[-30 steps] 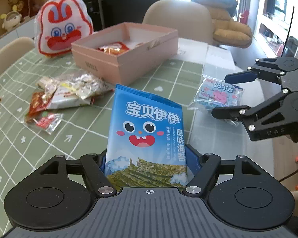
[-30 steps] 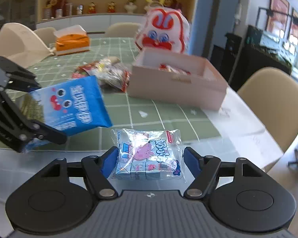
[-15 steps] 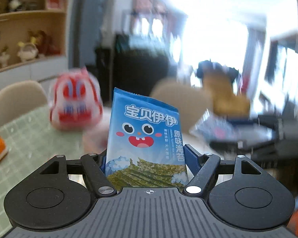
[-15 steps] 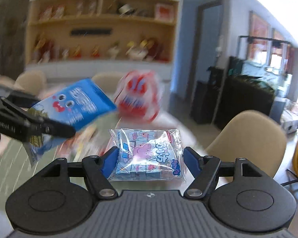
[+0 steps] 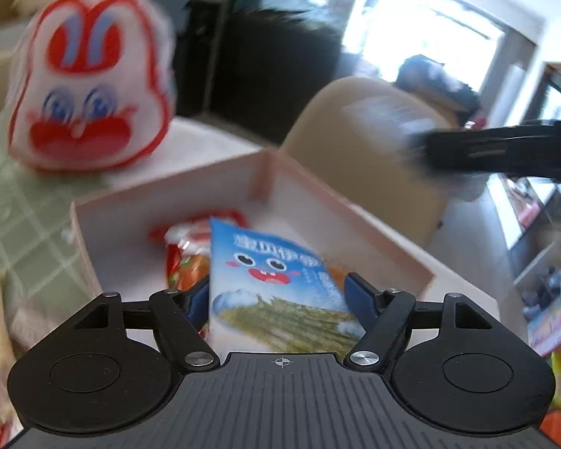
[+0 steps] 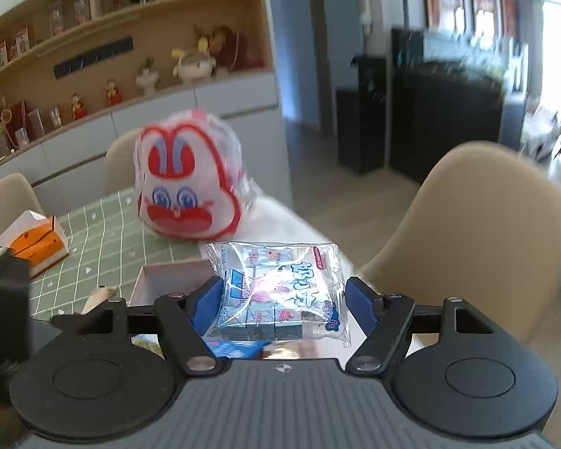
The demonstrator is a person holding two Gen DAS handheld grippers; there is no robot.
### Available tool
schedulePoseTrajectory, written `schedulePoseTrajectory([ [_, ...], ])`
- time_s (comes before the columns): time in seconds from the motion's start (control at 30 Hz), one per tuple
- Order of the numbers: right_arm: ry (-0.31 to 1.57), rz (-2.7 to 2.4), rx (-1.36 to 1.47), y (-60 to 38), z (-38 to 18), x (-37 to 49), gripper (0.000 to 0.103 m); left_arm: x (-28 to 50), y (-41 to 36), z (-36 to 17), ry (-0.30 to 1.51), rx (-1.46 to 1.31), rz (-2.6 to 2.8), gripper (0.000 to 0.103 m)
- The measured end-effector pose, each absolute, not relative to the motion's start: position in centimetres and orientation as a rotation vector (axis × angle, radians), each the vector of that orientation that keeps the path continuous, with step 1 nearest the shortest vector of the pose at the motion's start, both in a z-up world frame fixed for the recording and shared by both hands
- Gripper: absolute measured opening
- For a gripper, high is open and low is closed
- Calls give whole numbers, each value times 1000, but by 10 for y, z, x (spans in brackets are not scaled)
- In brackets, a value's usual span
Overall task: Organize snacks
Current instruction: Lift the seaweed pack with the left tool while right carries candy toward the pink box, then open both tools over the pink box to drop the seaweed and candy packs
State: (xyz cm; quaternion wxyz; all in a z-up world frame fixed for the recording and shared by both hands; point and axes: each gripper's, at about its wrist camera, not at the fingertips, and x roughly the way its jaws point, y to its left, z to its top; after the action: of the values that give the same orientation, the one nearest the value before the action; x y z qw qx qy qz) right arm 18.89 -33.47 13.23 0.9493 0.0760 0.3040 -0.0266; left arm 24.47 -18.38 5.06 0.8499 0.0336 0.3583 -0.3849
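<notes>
Looming behind the pink box (image 5: 355, 217), a rabbit bag (image 5: 89, 97); both jaws grasping snack packets.

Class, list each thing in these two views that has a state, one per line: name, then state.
Left claw: shut on seaweed pack.
Seaweed pack: held over the pink box.
Right claw: shut on candy bag.
Candy bag: held, sealed.
Pink box: open, a red snack inside.
Rabbit bag: upright on the table.
</notes>
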Motion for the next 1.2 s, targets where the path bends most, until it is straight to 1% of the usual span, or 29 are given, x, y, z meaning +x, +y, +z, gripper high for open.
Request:
schedulePoseTrajectory([
  [0.13, 696, -1, 203, -324, 103, 226, 72, 245, -165, 60, 729, 22, -834, 78],
  [0.2, 730, 9, 227, -318, 91, 242, 74, 250, -150, 62, 698, -47, -822, 78],
  [0.3, 766, 30, 269, -313, 80, 254, 76, 258, -124, 61, 712, -157, -789, 78],
  [0.43, 748, 71, 322, -311, 88, 248, 78, 244, -85, 73, 652, -192, -678, 78],
  [0.5, 746, 47, 269, -305, 98, 238, 78, 232, -64, 83, 631, -218, -642, 78],
  [0.6, 754, 24, 198, -294, 108, 219, 78, 215, -30, 95, 650, -245, -589, 78],
  [0.73, 774, 17, 153, -268, 111, 196, 78, 199, 10, 102, 634, -136, -487, 78],
  [0.8, 782, 26, 114, -248, 111, 188, 78, 209, 22, 100, 662, -94, -420, 78],
  [1.0, 777, 85, -31, -161, 104, 185, 78, 240, 73, 83, 742, -268, -407, 78],
  [1.13, 798, 148, -6, -121, 94, 201, 78, 255, 82, 61, 806, -305, -395, 78],
  [1.2, 809, 146, -41, -102, 81, 213, 78, 257, 83, 58, 819, -305, -393, 78],
])
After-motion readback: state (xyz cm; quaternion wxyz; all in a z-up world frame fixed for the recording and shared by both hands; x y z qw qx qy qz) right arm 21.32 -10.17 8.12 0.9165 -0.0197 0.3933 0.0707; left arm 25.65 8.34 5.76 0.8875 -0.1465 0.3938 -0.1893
